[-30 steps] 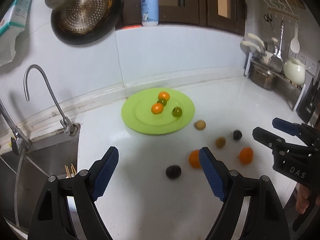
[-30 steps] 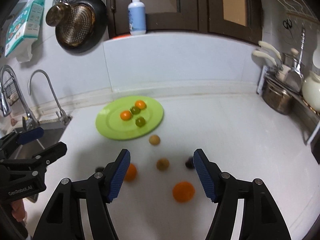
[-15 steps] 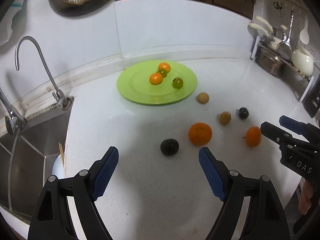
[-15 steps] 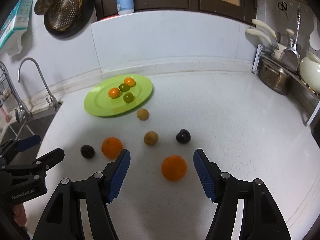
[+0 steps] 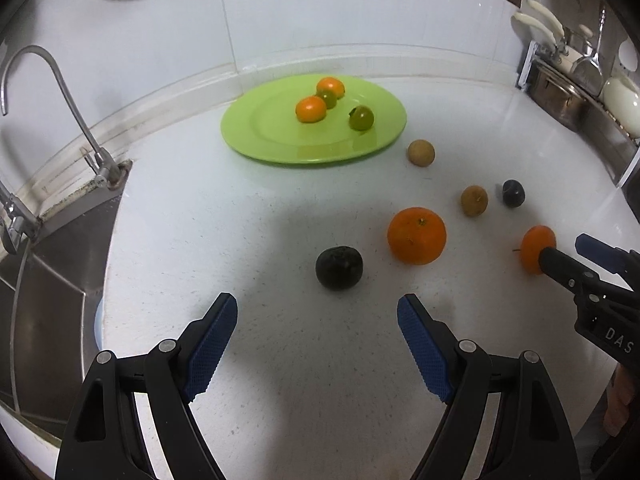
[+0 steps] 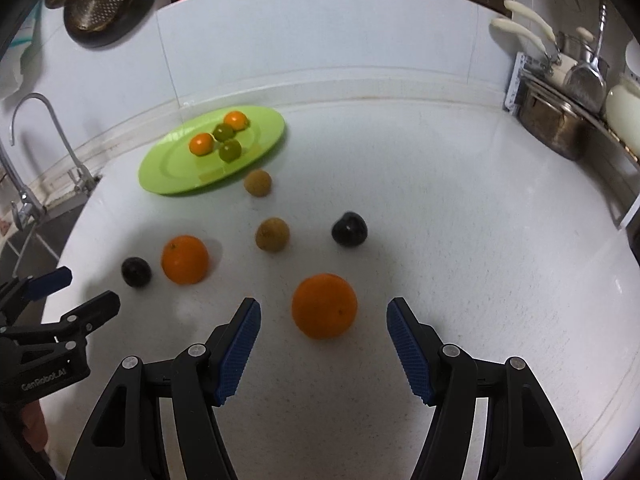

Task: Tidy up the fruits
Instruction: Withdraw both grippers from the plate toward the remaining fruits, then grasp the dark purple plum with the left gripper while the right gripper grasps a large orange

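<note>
Fruits loose on the white surface [image 6: 460,220]. Right hand-held gripper [image 6: 323,334]: fingers spread, nothing pinched, an orange [image 6: 324,306] just ahead between the tips, not touching. Left hand-held gripper [image 5: 317,322]: spread too, holding nothing, dark fruit [image 5: 339,268] just ahead, second orange [image 5: 416,235] ahead-right of it. Two brown fruits [image 6: 272,234] and a dark plum [image 6: 349,228] sit further ahead of the right gripper. Green plate [image 6: 168,176] far ahead-left holds four small fruits.
</note>
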Demonstrator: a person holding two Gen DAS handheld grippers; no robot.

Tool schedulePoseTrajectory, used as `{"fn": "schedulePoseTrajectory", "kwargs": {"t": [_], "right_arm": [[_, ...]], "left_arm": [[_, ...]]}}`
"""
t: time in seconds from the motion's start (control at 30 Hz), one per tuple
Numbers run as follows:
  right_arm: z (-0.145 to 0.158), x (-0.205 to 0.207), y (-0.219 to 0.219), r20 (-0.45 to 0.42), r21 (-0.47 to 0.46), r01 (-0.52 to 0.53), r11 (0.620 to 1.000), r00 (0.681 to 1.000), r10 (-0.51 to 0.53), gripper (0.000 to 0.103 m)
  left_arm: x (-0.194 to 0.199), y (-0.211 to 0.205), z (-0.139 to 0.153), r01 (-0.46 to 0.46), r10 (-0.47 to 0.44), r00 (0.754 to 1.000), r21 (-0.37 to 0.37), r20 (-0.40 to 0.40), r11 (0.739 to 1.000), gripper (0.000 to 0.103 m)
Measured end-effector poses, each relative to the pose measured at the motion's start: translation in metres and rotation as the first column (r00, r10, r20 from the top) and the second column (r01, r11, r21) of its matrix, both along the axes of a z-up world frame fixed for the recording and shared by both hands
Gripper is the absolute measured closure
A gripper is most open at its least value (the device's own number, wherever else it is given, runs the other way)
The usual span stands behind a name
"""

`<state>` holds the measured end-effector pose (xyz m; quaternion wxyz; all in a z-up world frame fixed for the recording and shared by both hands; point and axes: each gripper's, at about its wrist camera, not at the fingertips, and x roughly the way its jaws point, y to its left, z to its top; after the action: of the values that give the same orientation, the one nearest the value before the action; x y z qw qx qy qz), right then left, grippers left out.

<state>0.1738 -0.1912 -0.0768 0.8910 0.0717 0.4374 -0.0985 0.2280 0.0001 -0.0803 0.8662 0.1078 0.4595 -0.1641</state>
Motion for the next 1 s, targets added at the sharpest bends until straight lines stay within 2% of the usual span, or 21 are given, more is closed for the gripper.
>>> {"fn": "schedulePoseTrajectory", "kwargs": {"t": [0.17, 0.3, 0.43, 0.53, 0.77, 0.8, 0.9, 1.0], "right_arm": [[-0.007, 0.005, -0.005, -0.032, -0.003, 0.012, 1.0, 0.999, -0.012, 0.037], [-0.012, 0.01, -0.006, -0.052, 0.008, 0.011, 1.0, 0.999, -0.011, 0.037], [-0.015, 0.014, -0.004, -0.062, 0.004, 0.006, 1.0, 0.998, -0.006, 0.037], [-0.016, 0.016, -0.006, -0.068, -0.005, 0.01, 1.0, 0.998, -0.01, 0.044], [-0.019, 0.02, -0.008, -0.084, 0.005, 0.007, 1.0, 0.996, -0.006, 0.05], [-0.018, 0.02, -0.008, -0.082, 0.004, 0.005, 1.0, 0.997, -0.004, 0.05], [-0.019, 0.02, -0.007, -0.082, 0.015, -0.013, 1.0, 0.997, 0.014, 0.062], [-0.019, 0.02, -0.005, -0.08, 0.009, -0.017, 1.0, 0.997, 0.018, 0.062]], "left_arm": [[0.01, -0.006, -0.008, 0.01, -0.01, 1.0, 0.025, 0.0, 1.0, 0.021], [0.02, -0.006, -0.01, 0.008, -0.008, 1.0, 0.007, -0.009, 1.0, 0.025], [0.028, -0.007, -0.01, 0.001, -0.001, 1.0, -0.012, -0.018, 1.0, 0.036], [0.032, -0.008, -0.013, 0.001, -0.002, 0.999, -0.034, -0.046, 0.999, 0.047], [0.037, -0.012, -0.021, 0.009, -0.016, 0.996, -0.069, -0.092, 0.998, 0.072], [0.036, -0.013, -0.021, 0.007, -0.014, 0.996, -0.069, -0.092, 0.998, 0.072], [0.034, -0.013, -0.021, 0.008, -0.014, 0.996, -0.068, -0.087, 0.998, 0.072], [0.032, -0.012, -0.018, 0.007, -0.011, 0.997, -0.063, -0.07, 0.998, 0.072]]}}
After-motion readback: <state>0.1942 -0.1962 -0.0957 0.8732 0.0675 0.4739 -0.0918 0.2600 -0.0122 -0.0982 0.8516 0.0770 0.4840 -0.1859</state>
